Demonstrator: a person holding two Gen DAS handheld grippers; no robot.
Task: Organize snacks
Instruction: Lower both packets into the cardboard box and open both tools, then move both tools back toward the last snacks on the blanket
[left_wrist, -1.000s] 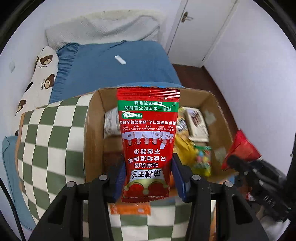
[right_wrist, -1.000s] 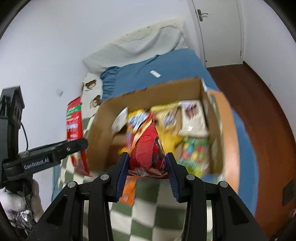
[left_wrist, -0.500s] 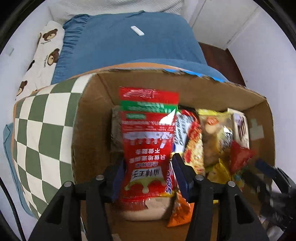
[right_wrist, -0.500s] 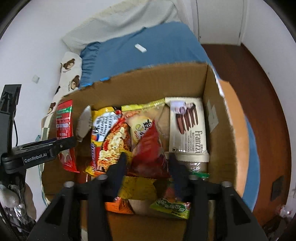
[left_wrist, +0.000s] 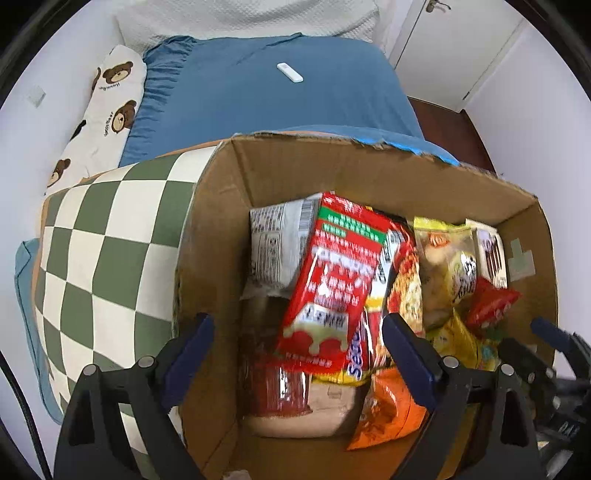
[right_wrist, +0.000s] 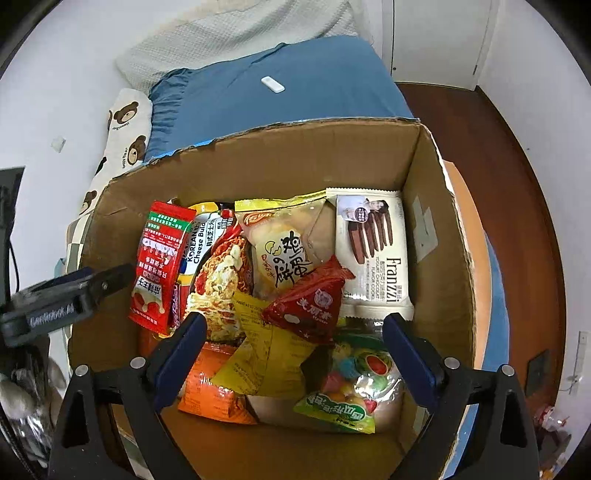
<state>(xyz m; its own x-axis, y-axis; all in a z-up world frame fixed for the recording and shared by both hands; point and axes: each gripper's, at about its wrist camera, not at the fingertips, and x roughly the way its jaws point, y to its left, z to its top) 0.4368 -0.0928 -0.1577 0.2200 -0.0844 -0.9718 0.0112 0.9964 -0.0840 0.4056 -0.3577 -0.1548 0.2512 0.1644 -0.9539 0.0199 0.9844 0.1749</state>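
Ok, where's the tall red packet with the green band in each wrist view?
Left wrist: the red packet lies centre frame, tilted, on other snacks in the cardboard box.
Right wrist: red packet at the box's left end.
Shared landmark: the white remote on the blue bed.

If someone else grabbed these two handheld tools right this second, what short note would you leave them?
Left tool: jaws opening, nothing gripped; the tall red packet lies loose in the cardboard box.
Right tool: jaws opening, nothing gripped; the red triangular pouch rests on the pile.
Done: both packets are in the box with the noodles, wafers and candy bag.
Left: whether more snacks wait outside the box cannot be seen.
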